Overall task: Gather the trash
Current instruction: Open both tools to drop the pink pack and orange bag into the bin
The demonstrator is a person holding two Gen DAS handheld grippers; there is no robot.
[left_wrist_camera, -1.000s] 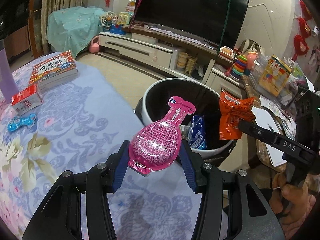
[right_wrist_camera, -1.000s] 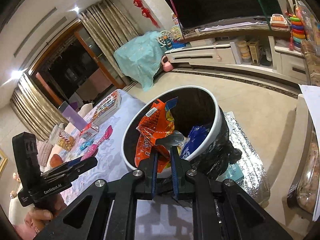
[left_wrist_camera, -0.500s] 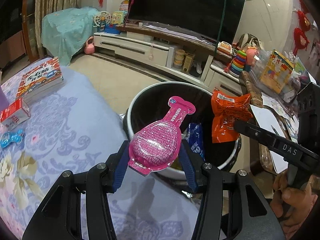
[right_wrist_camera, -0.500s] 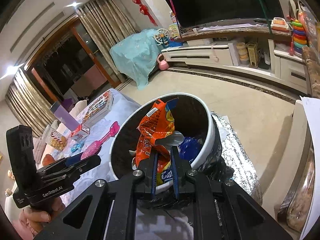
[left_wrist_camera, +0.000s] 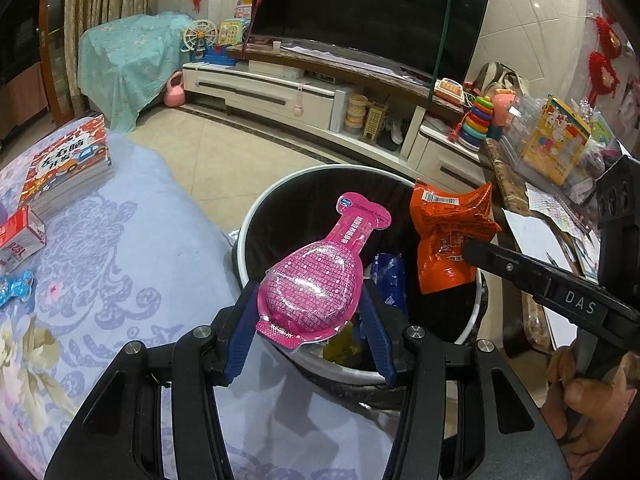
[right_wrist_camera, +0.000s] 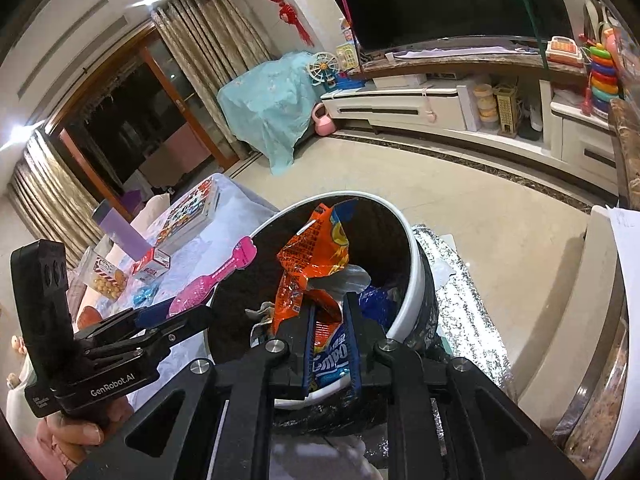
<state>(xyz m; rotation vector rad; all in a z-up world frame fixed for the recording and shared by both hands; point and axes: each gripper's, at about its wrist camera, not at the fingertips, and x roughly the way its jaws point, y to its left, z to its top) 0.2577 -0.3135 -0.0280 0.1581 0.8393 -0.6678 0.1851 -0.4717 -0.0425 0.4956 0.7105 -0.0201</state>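
My left gripper (left_wrist_camera: 306,304) is shut on a pink bulb-shaped blister packet (left_wrist_camera: 316,284) and holds it over the near rim of a white-rimmed trash bin (left_wrist_camera: 280,194) lined in black. My right gripper (right_wrist_camera: 329,312) is shut on an orange snack bag (right_wrist_camera: 312,256) and holds it above the bin's opening (right_wrist_camera: 416,276); the bag also shows in the left wrist view (left_wrist_camera: 448,236). A blue wrapper (left_wrist_camera: 390,276) lies inside the bin. The pink packet also shows in the right wrist view (right_wrist_camera: 216,280).
A table with a floral blue cloth (left_wrist_camera: 120,248) is at left, bearing a book (left_wrist_camera: 68,164), a red-white carton (left_wrist_camera: 20,236) and a blue wrapper (left_wrist_camera: 14,288). A TV stand (left_wrist_camera: 280,92) and a cluttered side table (left_wrist_camera: 560,184) lie beyond.
Both grippers have moved forward with their packets, so the bin is closer and more below them. The orange bag now hangs over the bin's opening.
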